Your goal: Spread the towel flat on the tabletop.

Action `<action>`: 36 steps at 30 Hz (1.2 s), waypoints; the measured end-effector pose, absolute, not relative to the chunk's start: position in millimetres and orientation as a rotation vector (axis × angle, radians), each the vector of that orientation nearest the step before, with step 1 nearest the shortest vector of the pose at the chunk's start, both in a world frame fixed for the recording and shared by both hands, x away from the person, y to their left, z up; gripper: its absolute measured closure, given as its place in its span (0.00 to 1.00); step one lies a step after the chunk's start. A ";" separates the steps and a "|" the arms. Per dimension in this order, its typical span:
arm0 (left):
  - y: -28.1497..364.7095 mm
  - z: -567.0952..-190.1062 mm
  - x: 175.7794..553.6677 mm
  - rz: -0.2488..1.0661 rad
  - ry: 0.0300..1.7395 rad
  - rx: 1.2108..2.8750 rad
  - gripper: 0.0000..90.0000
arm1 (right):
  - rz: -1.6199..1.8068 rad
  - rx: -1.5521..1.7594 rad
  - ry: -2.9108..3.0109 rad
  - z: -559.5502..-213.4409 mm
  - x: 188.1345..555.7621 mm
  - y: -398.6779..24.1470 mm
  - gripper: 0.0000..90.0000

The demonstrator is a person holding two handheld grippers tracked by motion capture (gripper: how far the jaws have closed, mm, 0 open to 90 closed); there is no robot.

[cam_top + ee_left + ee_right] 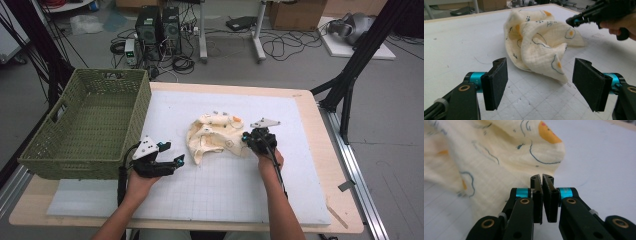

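the cloth is lying crumpled mid-mat, well apart from the basket, so nearly everything is remaining. the right gripper is sitting at its edge, jaws pressed together with no fabric visibly between them. the left gripper is waiting near it, jaws spread.
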State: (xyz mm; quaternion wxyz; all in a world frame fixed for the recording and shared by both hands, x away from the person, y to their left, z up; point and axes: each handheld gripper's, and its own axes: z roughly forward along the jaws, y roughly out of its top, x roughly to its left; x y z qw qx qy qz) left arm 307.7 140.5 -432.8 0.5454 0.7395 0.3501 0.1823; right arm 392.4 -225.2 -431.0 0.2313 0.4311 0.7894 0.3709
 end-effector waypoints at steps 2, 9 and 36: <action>140.6 -433.1 307.9 0.431 0.836 1.752 0.32 | 0.979 1.199 2.135 -425.4 401.7 -229.4 0.97; 139.2 -434.7 308.0 0.420 0.835 1.772 0.36 | 0.960 1.278 1.990 -414.9 414.7 -239.3 0.86; 146.3 -433.3 310.1 0.442 0.861 1.750 0.36 | 1.150 0.807 2.464 -450.0 362.6 -160.2 0.95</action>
